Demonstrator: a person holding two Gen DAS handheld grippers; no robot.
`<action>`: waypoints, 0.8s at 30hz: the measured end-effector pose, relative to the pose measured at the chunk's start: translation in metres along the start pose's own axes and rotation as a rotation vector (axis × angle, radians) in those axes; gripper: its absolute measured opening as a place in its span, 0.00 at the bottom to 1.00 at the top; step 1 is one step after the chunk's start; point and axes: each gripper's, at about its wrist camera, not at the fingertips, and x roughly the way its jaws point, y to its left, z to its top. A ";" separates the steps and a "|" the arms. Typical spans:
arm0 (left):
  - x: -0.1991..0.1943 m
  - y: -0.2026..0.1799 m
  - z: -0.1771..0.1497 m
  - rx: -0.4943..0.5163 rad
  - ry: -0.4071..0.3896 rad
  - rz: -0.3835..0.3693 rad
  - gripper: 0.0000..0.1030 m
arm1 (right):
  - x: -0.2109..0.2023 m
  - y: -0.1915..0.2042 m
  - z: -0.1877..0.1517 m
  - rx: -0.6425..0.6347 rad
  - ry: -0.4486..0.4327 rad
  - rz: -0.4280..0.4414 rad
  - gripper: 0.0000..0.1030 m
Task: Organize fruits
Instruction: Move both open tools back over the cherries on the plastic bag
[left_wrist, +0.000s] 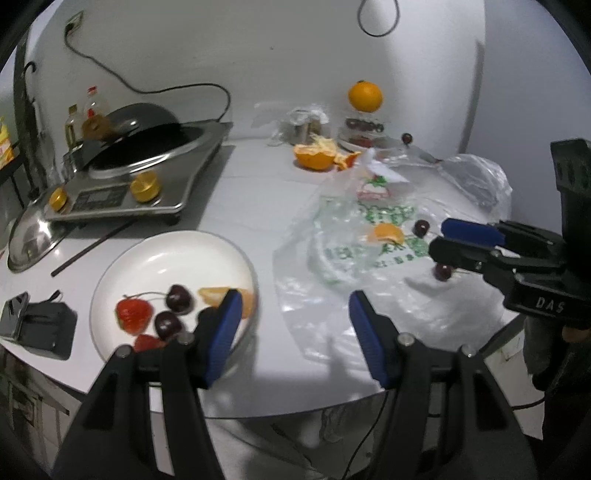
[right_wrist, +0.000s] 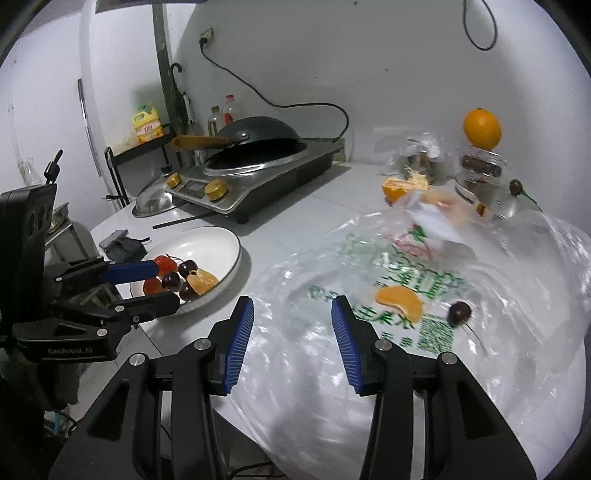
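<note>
A white plate (left_wrist: 122, 266) at the front left of the round table holds strawberries (left_wrist: 133, 314), dark cherries (left_wrist: 179, 297) and an orange segment (left_wrist: 214, 295). It also shows in the right wrist view (right_wrist: 218, 240). My left gripper (left_wrist: 295, 314) is open and empty, just right of the plate. On a clear plastic bag (right_wrist: 369, 332) lie another orange segment (right_wrist: 400, 301) and a cherry (right_wrist: 459, 312). My right gripper (right_wrist: 291, 325) is open and empty over the bag, left of that segment. In the left wrist view the right gripper (left_wrist: 448, 240) reaches in from the right, between two cherries (left_wrist: 442, 272).
An induction cooker with a wok (left_wrist: 147, 155) stands at the back left. A whole orange sits on a jar (left_wrist: 365, 96), with a peeled orange half (left_wrist: 314, 155) beside it. A phone and black charger (left_wrist: 37, 325) lie left of the plate. A chopstick (left_wrist: 92, 247) lies near the cooker.
</note>
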 end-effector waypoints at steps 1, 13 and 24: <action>0.001 -0.006 0.002 0.006 0.000 0.001 0.60 | -0.004 -0.005 -0.003 0.004 -0.003 0.001 0.45; 0.021 -0.075 0.014 0.085 0.031 -0.030 0.60 | -0.034 -0.060 -0.032 0.043 -0.008 -0.024 0.45; 0.046 -0.117 0.018 0.113 0.071 -0.066 0.60 | -0.044 -0.098 -0.049 0.070 0.016 -0.068 0.45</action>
